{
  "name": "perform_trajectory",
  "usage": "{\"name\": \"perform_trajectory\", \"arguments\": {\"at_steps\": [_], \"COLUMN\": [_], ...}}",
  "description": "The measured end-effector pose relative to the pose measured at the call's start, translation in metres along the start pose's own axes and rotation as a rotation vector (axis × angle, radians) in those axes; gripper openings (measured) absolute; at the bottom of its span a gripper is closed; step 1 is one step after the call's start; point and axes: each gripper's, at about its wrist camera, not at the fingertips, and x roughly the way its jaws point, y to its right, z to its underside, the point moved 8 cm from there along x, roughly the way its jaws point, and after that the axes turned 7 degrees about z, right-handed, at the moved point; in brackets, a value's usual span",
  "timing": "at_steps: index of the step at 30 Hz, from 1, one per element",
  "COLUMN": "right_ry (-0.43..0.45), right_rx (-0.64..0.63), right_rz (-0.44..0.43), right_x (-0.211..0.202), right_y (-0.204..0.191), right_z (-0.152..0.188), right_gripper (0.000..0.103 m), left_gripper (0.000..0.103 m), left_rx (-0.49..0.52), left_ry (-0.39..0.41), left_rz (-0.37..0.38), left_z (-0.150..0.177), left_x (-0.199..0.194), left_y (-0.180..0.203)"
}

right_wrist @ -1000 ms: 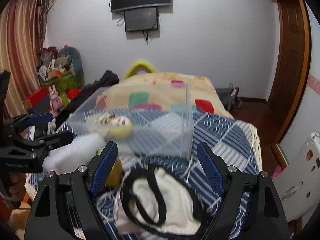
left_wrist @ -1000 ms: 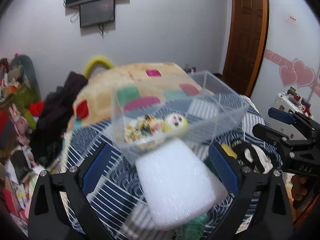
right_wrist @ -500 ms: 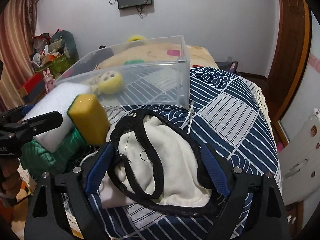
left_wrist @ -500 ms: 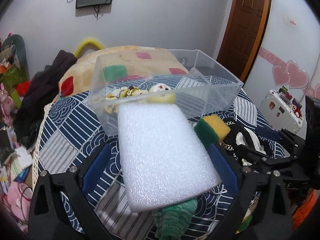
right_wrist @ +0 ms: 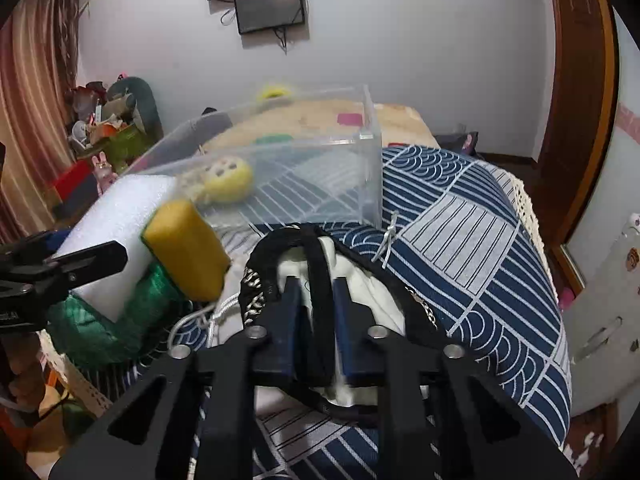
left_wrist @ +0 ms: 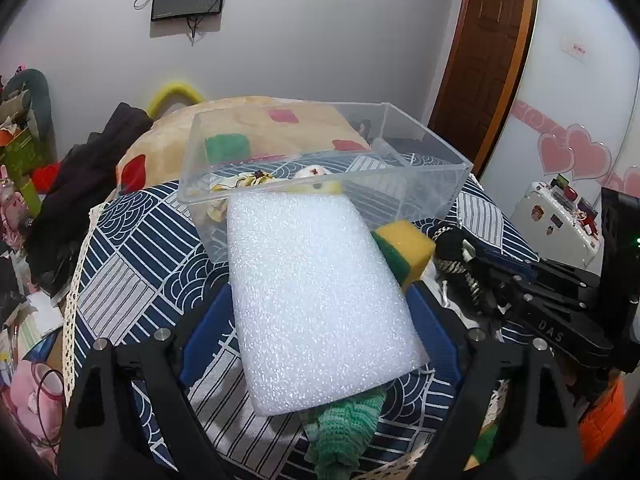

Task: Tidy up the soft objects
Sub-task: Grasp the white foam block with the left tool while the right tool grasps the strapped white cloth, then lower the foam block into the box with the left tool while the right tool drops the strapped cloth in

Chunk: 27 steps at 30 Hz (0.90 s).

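A white foam block lies on the bed between the fingers of my left gripper, whose blue pads sit against its sides. A yellow-green sponge leans beside it, over a green knitted cloth. My right gripper is shut on the black strap of a white cloth bag. A clear plastic box stands behind, with a yellow plush toy in it. The foam and sponge also show in the right wrist view.
The bed has a blue and white patterned cover and a beige quilt at the back. Clutter and dark clothes lie at the left. A white suitcase and a wooden door are at the right.
Both grippers came down and forward toward the bed. My right gripper closed on the bag's black strap. My left gripper closed in around the foam block.
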Motion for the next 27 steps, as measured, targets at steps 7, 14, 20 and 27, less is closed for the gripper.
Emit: {"name": "perform_trajectory", "arguments": {"at_steps": [7,14,20,27], "right_ry": [0.064,0.134,0.173,0.023], "right_rx": [0.004,0.021,0.04,0.052], "right_rz": [0.017,0.053,0.12,0.119], "right_x": [-0.016,-0.03,-0.041,-0.009], "right_y": [0.003,0.008,0.023,0.036], "right_z": [-0.011,-0.027,-0.038,-0.009], "right_gripper": [0.007,0.007,0.007,0.01], "left_gripper": [0.087,0.087,0.087,0.087], "left_rx": [0.007,-0.003,0.001,0.0], "left_ry": [0.032,0.101,0.144,0.155], "left_rz": [-0.014,-0.044,-0.057,-0.05], "left_z": [-0.005,-0.019,-0.031,-0.034], "left_x": [-0.011,-0.035,-0.049,-0.052], "left_y": [-0.001,-0.011,-0.016,-0.015]}}
